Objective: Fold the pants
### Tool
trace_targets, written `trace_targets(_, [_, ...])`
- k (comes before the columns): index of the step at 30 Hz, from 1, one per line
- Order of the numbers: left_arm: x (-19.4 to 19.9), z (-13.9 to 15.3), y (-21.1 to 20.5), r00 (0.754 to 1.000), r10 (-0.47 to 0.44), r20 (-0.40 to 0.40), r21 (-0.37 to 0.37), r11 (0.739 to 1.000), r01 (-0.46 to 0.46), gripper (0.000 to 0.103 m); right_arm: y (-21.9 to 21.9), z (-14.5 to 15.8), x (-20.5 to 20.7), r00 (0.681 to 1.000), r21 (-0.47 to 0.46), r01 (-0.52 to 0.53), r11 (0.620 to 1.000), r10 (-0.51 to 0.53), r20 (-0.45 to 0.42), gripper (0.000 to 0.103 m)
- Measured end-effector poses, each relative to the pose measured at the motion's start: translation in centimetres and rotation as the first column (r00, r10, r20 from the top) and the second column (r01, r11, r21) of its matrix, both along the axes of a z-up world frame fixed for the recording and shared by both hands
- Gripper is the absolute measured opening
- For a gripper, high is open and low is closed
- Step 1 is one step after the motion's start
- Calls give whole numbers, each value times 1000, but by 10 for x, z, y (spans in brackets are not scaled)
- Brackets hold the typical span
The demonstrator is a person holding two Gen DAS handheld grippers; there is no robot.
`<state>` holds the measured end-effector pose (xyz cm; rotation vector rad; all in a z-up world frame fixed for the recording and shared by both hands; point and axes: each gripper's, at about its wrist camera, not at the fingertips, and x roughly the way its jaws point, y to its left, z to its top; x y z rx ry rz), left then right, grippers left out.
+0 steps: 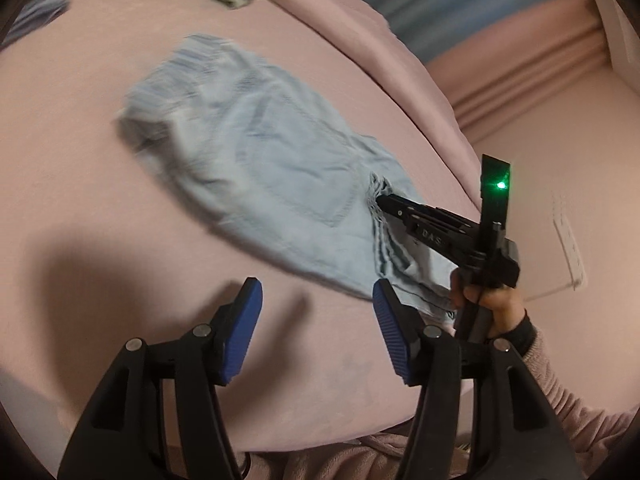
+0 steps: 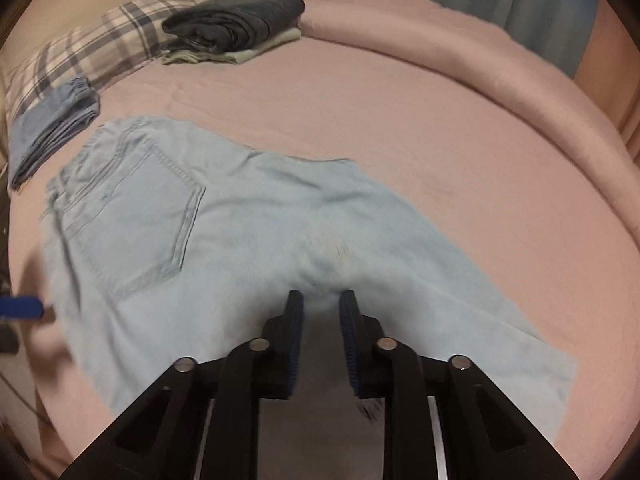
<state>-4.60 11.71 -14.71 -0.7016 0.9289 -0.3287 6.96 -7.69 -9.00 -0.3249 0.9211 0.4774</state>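
The pale blue pants [image 2: 248, 220] lay spread on the pink bed [image 2: 460, 128], back pocket up, waistband toward the plaid pillow [image 2: 92, 48] and the legs running back toward the person. The right hand-held gripper [image 2: 320, 308] had its blue pads drawn close together on a pinch of denim near the crotch seam, the cloth bunching up between them; I took it for gripping the pants, probably to lift that section and carry it over for a fold. In the left wrist view it [image 1: 380, 200] could be seen nosing into the puckered fabric. The left hand-held gripper [image 1: 320, 320] hung spread wide above the bare sheet just beside the pants' near edge, holding nothing, seemingly waiting to pin or catch the cloth. A stack of folded clothes [image 2: 236, 24] sat well apart by the pillow, and folded blue shorts [image 2: 52, 128] lay near the waistband.
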Motion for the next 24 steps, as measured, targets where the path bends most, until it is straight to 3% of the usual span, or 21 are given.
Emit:
trace_targets(7, [-10, -16, 28, 991, 125, -54, -125, 983, -131, 64, -14, 19, -1, 999, 119, 36, 992, -34, -19, 22])
trace_targets(11, [-7, -24, 41, 975, 209, -81, -219, 950, -222, 64, -21, 35, -30, 1000, 160, -8, 987, 5, 17, 22])
trace_targets(15, [-4, -23, 55, 952, 294, -81, -262, 916, -305, 64, -20, 36, -47, 999, 159, -37, 987, 35, 14, 22])
trace_targets(18, [5, -19, 52, 934, 350, -78, -270, 894, -358, 64, -17, 34, -48, 999, 173, -43, 984, 43, 5, 22])
trace_targets(24, [22, -11, 56, 912, 406, -57, -213, 888, -408, 64, -13, 30, -49, 1000, 183, -25, 983, 28, -14, 22])
